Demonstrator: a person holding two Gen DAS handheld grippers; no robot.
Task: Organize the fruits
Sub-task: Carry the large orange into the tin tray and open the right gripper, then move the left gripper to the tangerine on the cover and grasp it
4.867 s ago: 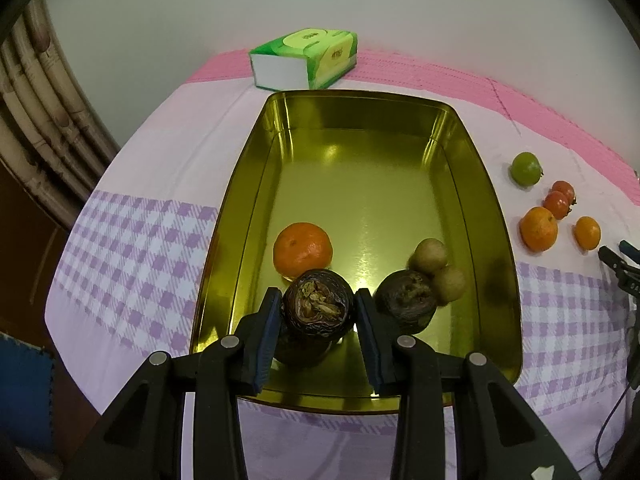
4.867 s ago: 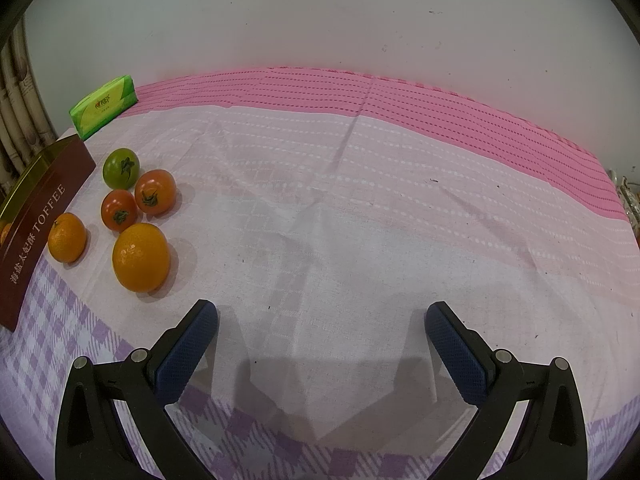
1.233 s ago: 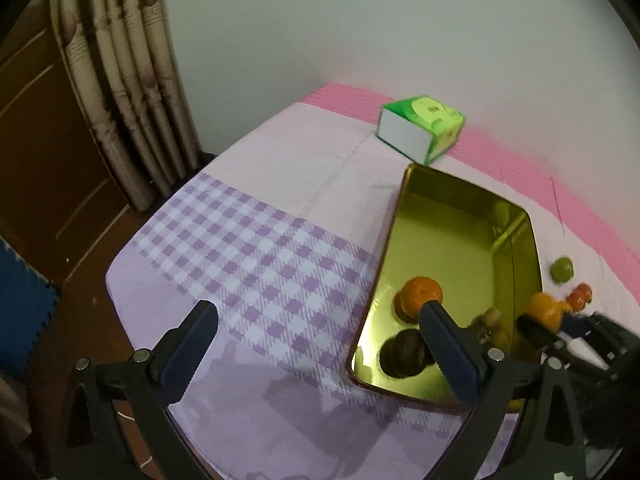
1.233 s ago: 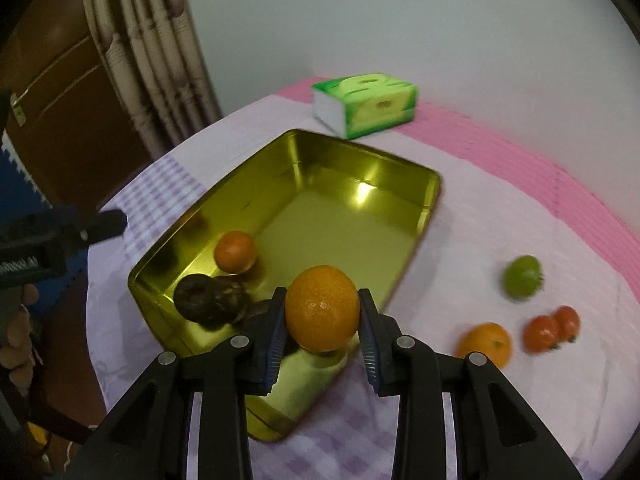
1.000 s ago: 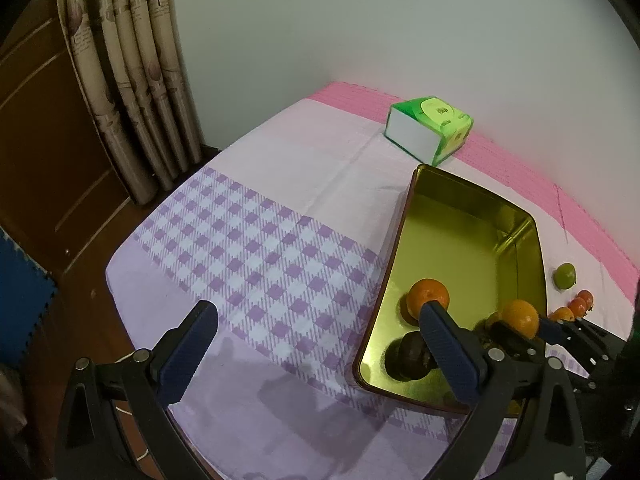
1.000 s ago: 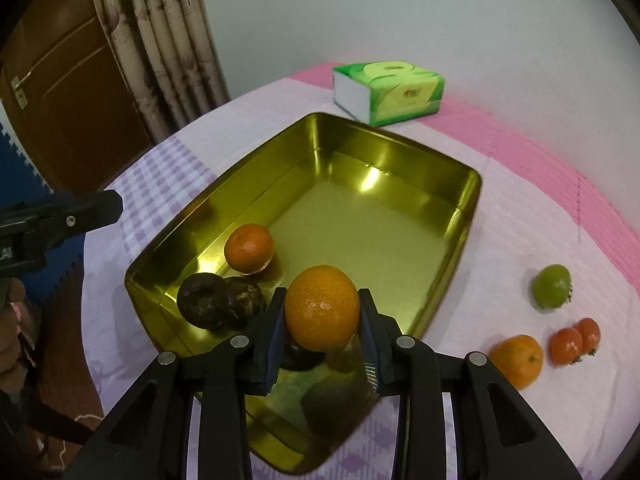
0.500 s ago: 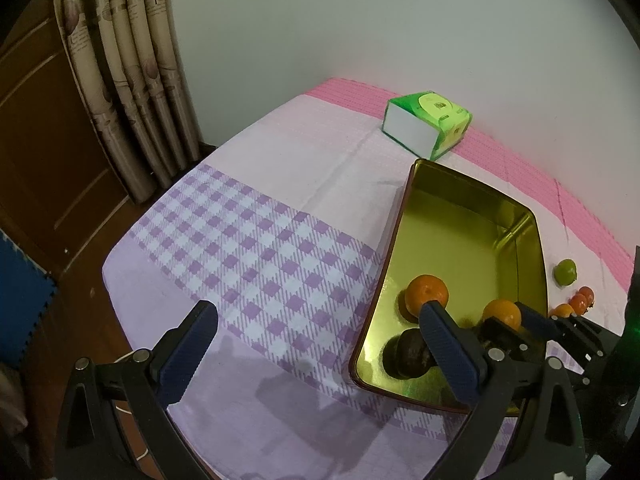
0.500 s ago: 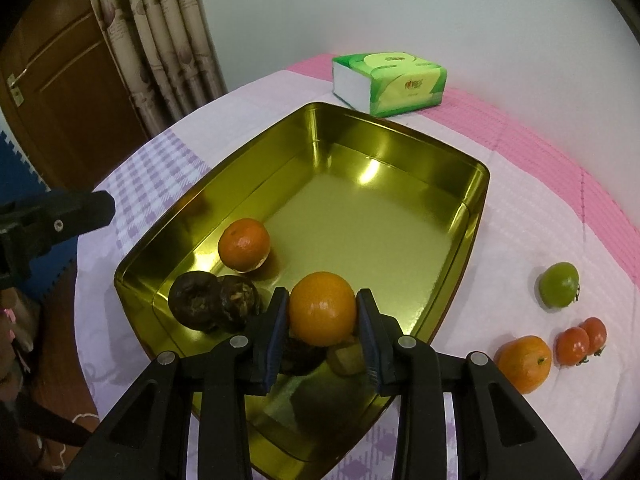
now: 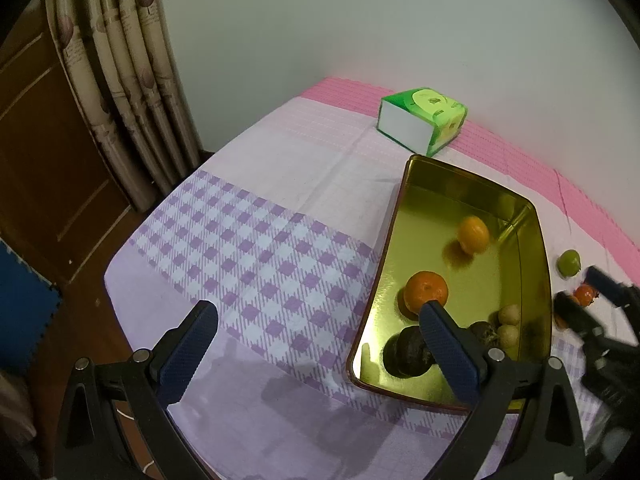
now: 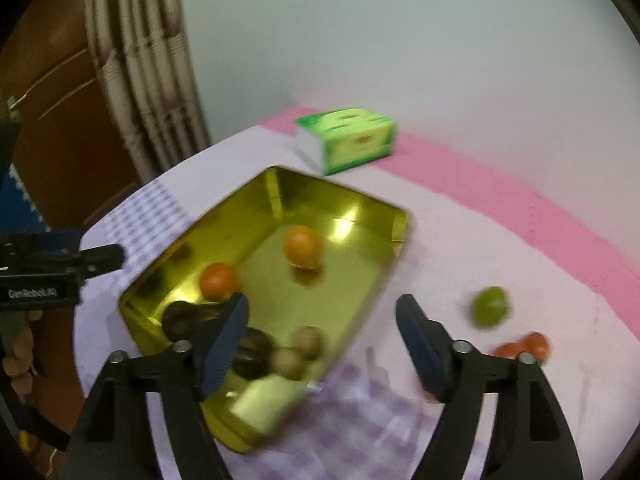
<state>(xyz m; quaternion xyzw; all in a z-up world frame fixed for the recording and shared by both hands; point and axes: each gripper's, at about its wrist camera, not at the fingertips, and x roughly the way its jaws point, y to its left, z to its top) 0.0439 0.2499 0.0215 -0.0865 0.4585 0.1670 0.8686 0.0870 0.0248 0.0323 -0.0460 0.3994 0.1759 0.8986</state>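
Observation:
A gold metal tray [image 9: 394, 216] [image 10: 312, 304] holds an orange [image 9: 473, 235] [image 10: 302, 246] lying free towards its far end. Nearer lie a tangerine [image 9: 426, 292] [image 10: 218, 280], dark fruits [image 9: 408, 354] [image 10: 180, 320] and two small beige fruits [image 9: 510, 314] [image 10: 308, 342]. My right gripper [image 10: 324, 312] [image 9: 580, 286] hovers over the tray's near right corner, its jaws opening with nothing between them. My left gripper [image 9: 316, 320] stands open and empty above the checked cloth, left of the tray. A green fruit [image 9: 569, 262] [image 10: 490, 306] and tomatoes [image 10: 528, 344] lie on the cloth right of the tray.
A green tissue box [image 9: 424, 120] [image 10: 346, 138] sits beyond the tray's far end, close to the wall. Curtains [image 9: 132, 80] and a wooden door stand at the left, past the table's edge. The right wrist view is blurred by motion.
The right gripper's jaws have parted and let go of the orange, which now lies further into the tray. That gripper has drawn back and risen. The left gripper has stayed put.

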